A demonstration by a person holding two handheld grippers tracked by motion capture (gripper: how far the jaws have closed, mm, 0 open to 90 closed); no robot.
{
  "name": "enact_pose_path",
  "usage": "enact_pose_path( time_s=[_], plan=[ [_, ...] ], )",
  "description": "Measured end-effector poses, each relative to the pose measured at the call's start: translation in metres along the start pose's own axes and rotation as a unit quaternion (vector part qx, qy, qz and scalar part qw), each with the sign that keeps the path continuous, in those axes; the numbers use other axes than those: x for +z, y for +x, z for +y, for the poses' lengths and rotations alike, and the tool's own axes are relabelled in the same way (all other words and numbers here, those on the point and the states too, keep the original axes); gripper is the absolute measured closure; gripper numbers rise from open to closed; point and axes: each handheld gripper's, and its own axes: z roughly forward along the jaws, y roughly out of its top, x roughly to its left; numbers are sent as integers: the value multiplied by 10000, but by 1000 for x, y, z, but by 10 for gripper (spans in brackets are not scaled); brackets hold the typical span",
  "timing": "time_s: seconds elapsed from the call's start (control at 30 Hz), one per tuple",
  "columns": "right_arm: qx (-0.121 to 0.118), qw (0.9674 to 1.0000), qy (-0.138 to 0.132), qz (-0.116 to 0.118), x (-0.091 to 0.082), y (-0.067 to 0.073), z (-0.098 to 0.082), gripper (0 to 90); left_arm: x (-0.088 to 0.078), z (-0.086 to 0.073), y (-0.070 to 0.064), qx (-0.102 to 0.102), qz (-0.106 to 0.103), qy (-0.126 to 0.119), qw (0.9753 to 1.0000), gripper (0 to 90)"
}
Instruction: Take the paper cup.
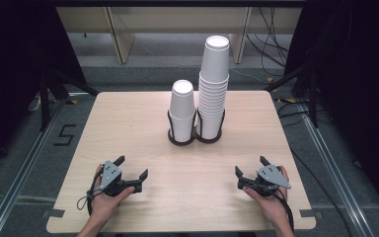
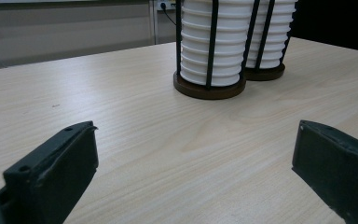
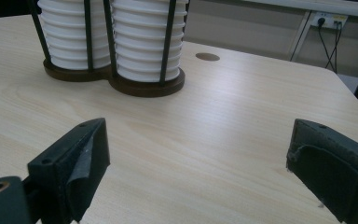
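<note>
My left gripper (image 1: 132,168) and right gripper (image 1: 251,168) rest near me, jaws apart and empty. Farther off, the paper cup stacks (image 1: 213,89) stand in their holder (image 1: 194,139), which keeps them upright for picking.

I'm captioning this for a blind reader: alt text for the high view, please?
Two stacks of white paper cups, the short stack left of the tall stack, stand in a dark holder on a wooden table. Nearer, the left gripper and right gripper rest open, empty.
</note>
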Motion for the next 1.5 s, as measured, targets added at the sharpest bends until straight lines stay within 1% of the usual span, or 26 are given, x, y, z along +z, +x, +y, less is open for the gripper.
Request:
enact_pose_path(
  time_s=[0.1,0.13,0.17,0.27,0.33,0.4,0.5,0.53,0.6,0.67,0.7,0.73,0.83,0.9,0.93,0.97,1.0,1.03,1.07,1.1,1.2,1.37,1.4,1.43,1.47,1.5],
  plan=[
    [-8,10000,29,45,0,2,0,68,1,0,1,-33,5,18,10000,0],
    [-40,9999,-5,106,2,2,0,69,1,0,1,-46,2,32,10000,0],
    [-56,10000,20,58,1,3,0,71,3,0,1,-57,-20,-34,10000,0],
    [-143,9998,58,127,1,5,0,73,0,0,-1,-50,-12,3,10000,0],
    [-125,9999,68,97,1,5,0,74,0,0,0,-74,-6,14,10000,0],
    [-189,9998,88,80,1,5,0,74,1,0,1,-85,-43,34,9999,0],
    [-143,9998,142,74,2,7,1,75,1,0,2,-145,-75,57,9999,0],
    [-237,9996,141,63,3,6,1,76,1,1,3,-159,-79,56,9998,0],
    [-255,9996,135,33,2,7,1,78,2,1,4,-230,-88,52,9997,0],
    [-288,9995,135,32,2,8,1,80,2,1,4,-197,-90,69,9997,0],
    [-251,9996,142,53,2,8,1,80,2,2,5,-187,-116,66,9997,0],
    [-294,9994,159,55,3,8,1,80,3,4,4,-179,-172,40,9997,0],
    [-298,9993,202,98,3,8,1,81,3,15,3,-177,-300,-44,9994,0],
    [-263,9994,173,130,4,7,1,83,7,24,1,-107,-373,-183,9991,0],
    [-252,9995,193,91,4,8,1,84,8,30,0,-84,-394,-182,9990,0],
    [-252,9995,193,91,4,8,1,84,11,35,-1,-74,-439,-287,9986,0],
    [-274,9994,202,87,4,7,1,84,13,41,-2,-41,-459,-277,9986,0],
    [-272,9993,217,131,4,6,1,85,17,46,-3,-48,-537,-374,9978,0],
    [-272,9993,217,131,4,6,1,85,18,53,-5,-24,-582,-356,9977,0],
    [-195,9994,236,137,4,6,2,86,21,59,-6,8,-647,-384,9972,0],
    [-194,9992,277,190,5,6,2,89,30,78,-9,195,-748,-444,9960,0],
    [-313,9991,212,164,7,4,3,94,45,105,-10,357,-876,-536,9941,0],
    [-166,9994,259,159,6,5,3,95,47,110,-10,371,-882,-571,9938,0],
    [-151,9995,225,176,7,5,3,95,49,114,-10,398,-889,-586,9935,0],
    [-230,9994,190,155,7,4,5,95,53,119,-10,536,-899,-676,9922,0],
    [-97,9997,202,124,7,6,5,95,55,122,-10,540,-892,-698,9921,0]
  ],
)
